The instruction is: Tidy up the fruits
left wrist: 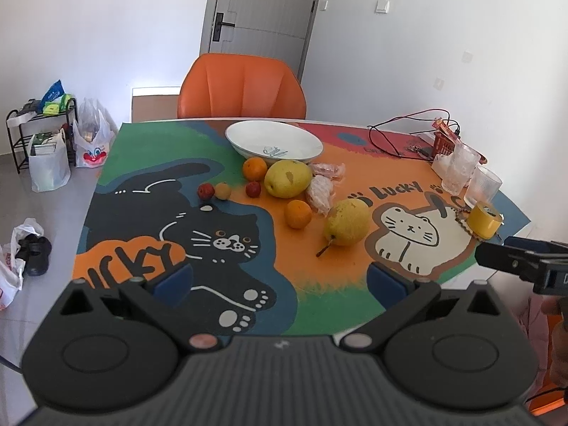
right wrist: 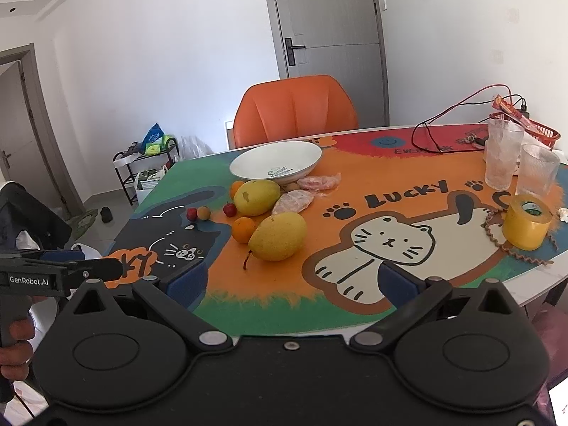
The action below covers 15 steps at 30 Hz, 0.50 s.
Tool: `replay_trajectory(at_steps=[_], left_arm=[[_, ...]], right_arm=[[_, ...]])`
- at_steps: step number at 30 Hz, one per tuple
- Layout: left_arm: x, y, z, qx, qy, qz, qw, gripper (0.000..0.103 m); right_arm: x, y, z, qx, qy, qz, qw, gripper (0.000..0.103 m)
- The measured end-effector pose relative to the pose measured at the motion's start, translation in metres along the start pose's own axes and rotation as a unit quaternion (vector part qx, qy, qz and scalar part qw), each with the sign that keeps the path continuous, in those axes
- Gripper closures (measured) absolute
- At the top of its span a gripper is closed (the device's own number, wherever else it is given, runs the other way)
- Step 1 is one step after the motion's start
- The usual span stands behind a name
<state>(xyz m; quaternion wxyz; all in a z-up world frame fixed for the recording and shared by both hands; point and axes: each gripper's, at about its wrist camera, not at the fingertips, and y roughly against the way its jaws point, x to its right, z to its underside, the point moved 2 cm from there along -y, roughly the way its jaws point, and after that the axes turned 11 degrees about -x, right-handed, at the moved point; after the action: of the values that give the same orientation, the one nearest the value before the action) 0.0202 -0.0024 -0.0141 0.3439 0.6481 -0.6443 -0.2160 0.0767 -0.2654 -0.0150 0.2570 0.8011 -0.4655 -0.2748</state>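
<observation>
A white bowl (left wrist: 273,139) (right wrist: 276,165) stands at the far side of the cat-print table mat. In front of it lie two yellow pears (left wrist: 347,222) (right wrist: 278,236), (left wrist: 287,178) (right wrist: 256,197), two oranges (left wrist: 299,214) (right wrist: 243,229), (left wrist: 254,168), three small red and tan fruits (left wrist: 205,190) (right wrist: 192,213) and two wrapped peeled fruits (left wrist: 320,193) (right wrist: 297,201). My left gripper (left wrist: 280,277) is open and empty over the near edge. My right gripper (right wrist: 293,280) is open and empty, short of the near pear.
A yellow tape roll (left wrist: 484,219) (right wrist: 527,220), two clear glasses (right wrist: 502,158), a red basket (right wrist: 532,129) and cables (right wrist: 447,120) sit on the right. An orange chair (left wrist: 242,87) stands behind the table. Bags and a rack (left wrist: 46,135) stand on the floor at left.
</observation>
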Motion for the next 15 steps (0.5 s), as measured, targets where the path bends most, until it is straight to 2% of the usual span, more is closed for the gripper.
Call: replay_trajectory(at_steps=[5,15], left_arm=[[-0.001,-0.008,0.0,0.002,-0.001,-0.002,1.0,0.0],[-0.012,-0.038,-0.005,0.003,0.02,0.021,0.9996,0.002]], right_arm=[[0.0,-0.012,0.003,-0.003,0.001,-0.005,1.0,0.0],[0.007,-0.042,0.004,-0.001,-0.011,-0.026,1.0,0.002]])
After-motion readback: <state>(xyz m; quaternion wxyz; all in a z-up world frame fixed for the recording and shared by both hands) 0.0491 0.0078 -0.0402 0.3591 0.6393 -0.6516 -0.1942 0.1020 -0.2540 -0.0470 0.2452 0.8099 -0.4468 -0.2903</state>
